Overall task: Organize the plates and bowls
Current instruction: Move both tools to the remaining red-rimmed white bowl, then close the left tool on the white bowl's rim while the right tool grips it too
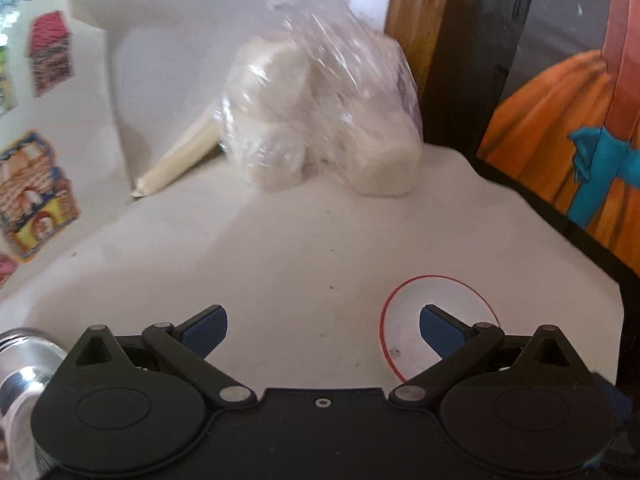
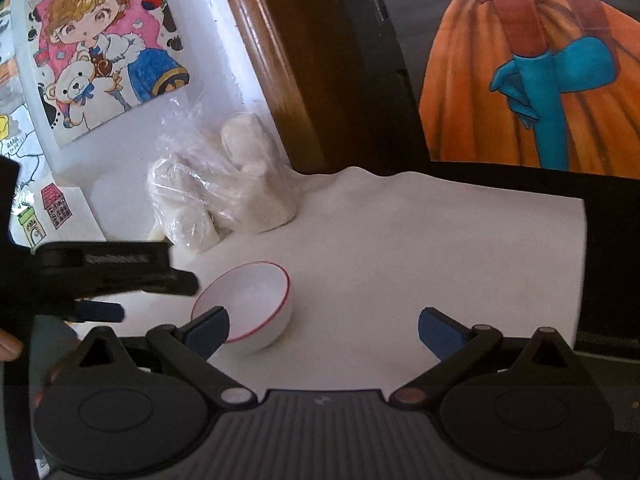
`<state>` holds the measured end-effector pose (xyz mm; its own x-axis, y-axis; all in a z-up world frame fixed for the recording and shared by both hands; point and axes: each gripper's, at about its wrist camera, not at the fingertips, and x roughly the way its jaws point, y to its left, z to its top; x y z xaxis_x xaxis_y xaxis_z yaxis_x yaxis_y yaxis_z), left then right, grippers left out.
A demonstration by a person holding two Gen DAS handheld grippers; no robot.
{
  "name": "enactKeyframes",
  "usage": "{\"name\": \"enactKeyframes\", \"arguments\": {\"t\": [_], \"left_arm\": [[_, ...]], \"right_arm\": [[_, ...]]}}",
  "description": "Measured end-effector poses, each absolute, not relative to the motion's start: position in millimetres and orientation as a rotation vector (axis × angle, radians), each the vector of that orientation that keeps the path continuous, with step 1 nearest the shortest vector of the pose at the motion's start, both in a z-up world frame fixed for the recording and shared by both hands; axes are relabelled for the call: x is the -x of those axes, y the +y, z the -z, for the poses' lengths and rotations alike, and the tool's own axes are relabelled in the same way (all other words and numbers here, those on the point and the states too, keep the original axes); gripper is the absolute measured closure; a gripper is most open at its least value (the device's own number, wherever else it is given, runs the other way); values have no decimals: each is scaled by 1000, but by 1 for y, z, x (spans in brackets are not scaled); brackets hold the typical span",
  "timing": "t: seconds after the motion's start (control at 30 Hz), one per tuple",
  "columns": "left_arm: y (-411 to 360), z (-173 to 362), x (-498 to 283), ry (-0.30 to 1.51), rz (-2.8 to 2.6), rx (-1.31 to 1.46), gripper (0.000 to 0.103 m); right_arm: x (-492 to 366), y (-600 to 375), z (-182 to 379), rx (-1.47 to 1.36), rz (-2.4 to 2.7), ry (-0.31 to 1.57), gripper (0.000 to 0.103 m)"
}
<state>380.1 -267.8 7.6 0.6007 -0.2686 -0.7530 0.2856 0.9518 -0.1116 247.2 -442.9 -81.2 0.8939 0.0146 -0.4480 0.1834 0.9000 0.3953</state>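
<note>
Step in hand, as judged: approach to the first pick; nothing is gripped and no stacking shows yet.

The left gripper [image 1: 323, 330] has its jaws spread wide and empty; in the left wrist view the small white glossy bowl with a thin red rim [image 1: 404, 332] sits at lower right of the frame, partly behind the right-hand blue pad. The right gripper [image 2: 324, 330] is likewise wide open and empty; in its view the bowl [image 2: 256, 300] lies at lower centre-left on the white matte desk [image 2: 400, 260], tilted on its rounded underside.

Next move, as judged: one pad inside and one outside the rim; the glaze looks slippery, so the closing should be square.

A crinkled clear plastic bag of pale chalky blocks [image 1: 320, 116] rests upper centre; no plates are in view.
</note>
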Motion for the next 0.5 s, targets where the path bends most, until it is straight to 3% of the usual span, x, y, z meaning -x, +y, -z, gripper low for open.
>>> {"name": "enactKeyframes", "arguments": {"t": [0.5], "left_arm": [[-273, 9, -400, 923, 334, -18, 3]], "right_arm": [[-287, -427, 86, -402, 84, 530, 32]]}}
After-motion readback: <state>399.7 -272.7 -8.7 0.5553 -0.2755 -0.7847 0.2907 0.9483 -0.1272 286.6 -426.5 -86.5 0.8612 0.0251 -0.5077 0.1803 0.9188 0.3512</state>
